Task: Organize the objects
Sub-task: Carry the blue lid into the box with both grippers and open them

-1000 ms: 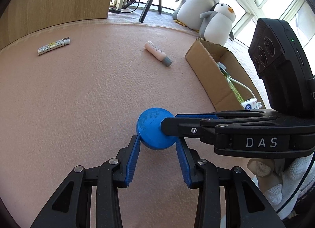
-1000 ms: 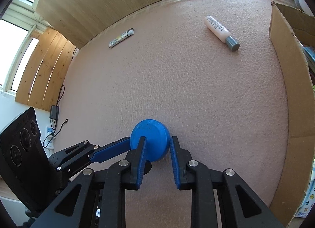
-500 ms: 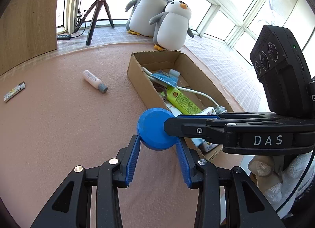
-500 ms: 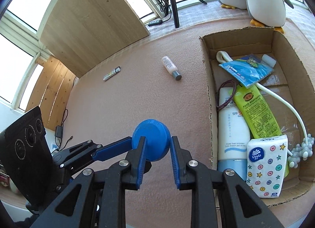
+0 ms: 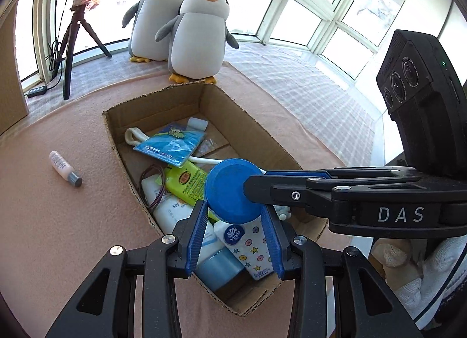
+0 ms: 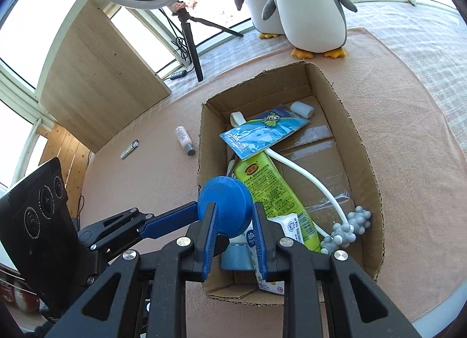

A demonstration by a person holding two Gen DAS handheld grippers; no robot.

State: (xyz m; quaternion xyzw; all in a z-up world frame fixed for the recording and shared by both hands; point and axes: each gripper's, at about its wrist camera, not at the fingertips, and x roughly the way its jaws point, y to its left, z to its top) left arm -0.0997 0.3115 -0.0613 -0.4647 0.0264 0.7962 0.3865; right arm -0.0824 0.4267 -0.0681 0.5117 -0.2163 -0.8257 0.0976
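Both grippers hold one blue round container (image 5: 232, 190), seen also in the right wrist view (image 6: 224, 205). My left gripper (image 5: 233, 215) and my right gripper (image 6: 233, 221) are each shut on it from different sides, holding it in the air above the near end of an open cardboard box (image 5: 116, 145). The box (image 6: 362, 145) holds a green tube (image 6: 271, 189), a blue packet (image 6: 259, 135), a tissue pack (image 5: 248, 238), a sunscreen bottle (image 5: 166, 209) and a white cord with grey beads (image 6: 344, 230).
A small pink bottle with a grey cap (image 5: 64, 168) lies on the pink mat left of the box. A small patterned stick (image 6: 130, 149) lies further left. Two plush penguins (image 5: 192, 34) stand behind the box. A ring light on a tripod (image 6: 186, 28) stands at the back.
Both grippers have lifted the blue container from the mat and carried it right, over the box. The view has tilted up, so the box interior and penguins now show.
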